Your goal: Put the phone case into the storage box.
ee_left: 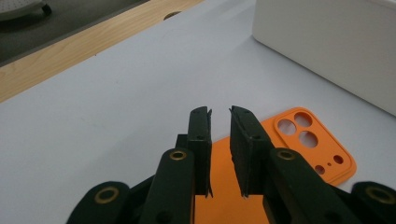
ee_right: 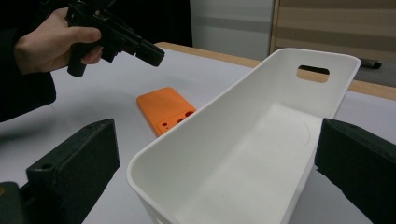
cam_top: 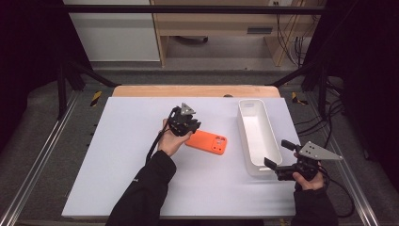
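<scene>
Orange phone case (cam_top: pixel 207 141) flat on the white surface (cam_top: pixel 127 155), camera-cutout side up, near the middle, a little toward the right edge. Nearest the front edge, at the right front corner: right hand-held gripper (cam_top: pixel 277 160) held level, jaws spread wide, straddling the near short end of the white bin (cam_top: pixel 248 123) with one jaw on each side of it; pads not seen pressing on the walls, so released. Seen the same way from the right gripper view, black jaws at either side of the bin's (ee_right: pixel 261 154) rounded near end, phone case (ee_right: pixel 164 109) beyond it to the left. Farther in, left hand-held gripper (cam_top: pixel 192 130) tilted down over the left end of the case, gripped by a hand (cam_top: pixel 170 141) in a dark sleeve. In the left gripper view, jaws nearly together with a narrow gap, nothing pinched between the pads, orange case (ee_left: pixel 299 149) lying below and past them; not grasping. Bin long and narrow, running from the front right toward the far edge, with a slot handle at its far end, just beside the case. Beyond the far edge, a strip of wooden tabletop (cam_top: pixel 188 91).
</scene>
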